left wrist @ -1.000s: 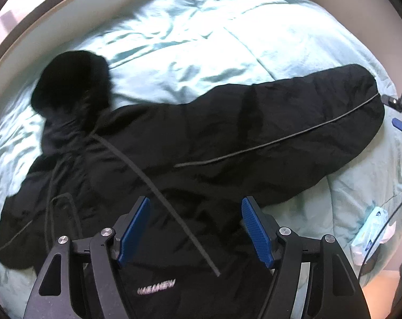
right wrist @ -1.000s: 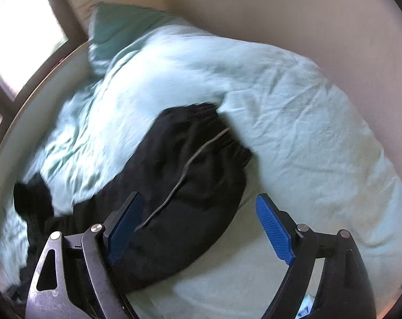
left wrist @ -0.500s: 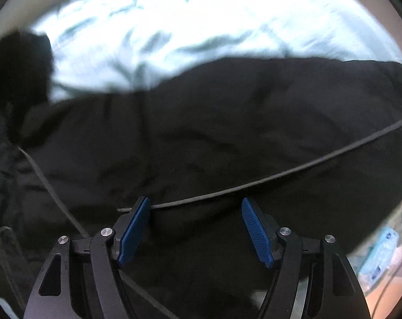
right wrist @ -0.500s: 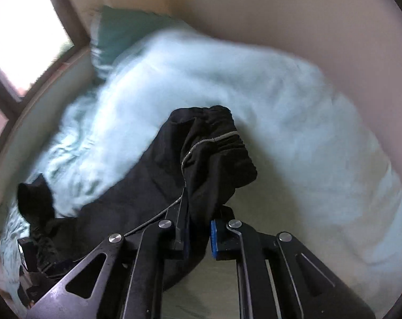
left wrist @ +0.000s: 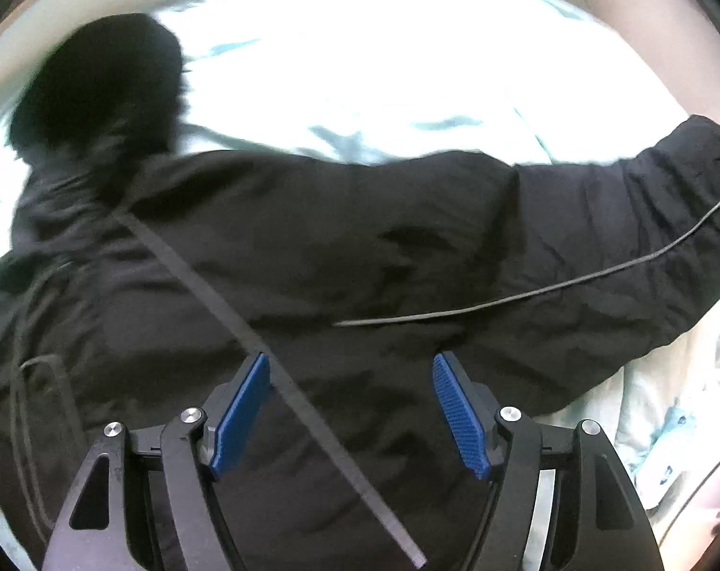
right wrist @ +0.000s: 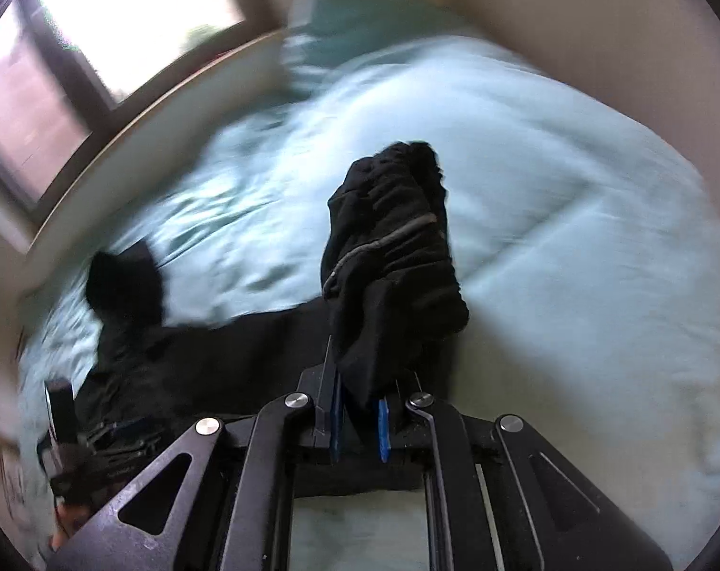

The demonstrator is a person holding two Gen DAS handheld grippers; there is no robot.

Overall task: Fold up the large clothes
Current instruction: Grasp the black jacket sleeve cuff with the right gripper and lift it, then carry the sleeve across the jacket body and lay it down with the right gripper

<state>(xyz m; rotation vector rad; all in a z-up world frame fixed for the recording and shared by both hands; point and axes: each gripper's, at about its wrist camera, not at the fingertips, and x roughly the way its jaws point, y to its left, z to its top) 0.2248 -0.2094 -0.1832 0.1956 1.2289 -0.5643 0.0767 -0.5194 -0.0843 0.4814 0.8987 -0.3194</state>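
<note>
Left wrist view: a black jacket [left wrist: 312,247] lies spread across a bed covered by a pale mint duvet [left wrist: 384,71], rumpled and overexposed where light falls on it. The furry hood [left wrist: 98,90] points to the upper left; one sleeve [left wrist: 645,247] stretches to the right edge, a thin grey piping line running along it. A dark zipper strip [left wrist: 274,371] runs diagonally down the jacket's body. The left claw [left wrist: 350,409] hangs over the body with its blue pads spread wide, nothing between them. A small white and blue packet [left wrist: 669,447] lies on the duvet at lower right. Right wrist view: the right claw [right wrist: 357,423] is closed on the sleeve's cuff end [right wrist: 393,257], and the bunched black fabric stands up from between the pads, lifted off the duvet [right wrist: 574,190]. The rest of the jacket [right wrist: 193,361] trails down to the left, hood lying flat. A teal pillow [right wrist: 360,14] sits at the head of the bed against a beige wall [right wrist: 574,14]. A bright window [right wrist: 122,14] with dark frame fills the upper left. Frame is motion-blurred; the dark thing at lower left cannot be identified.
</note>
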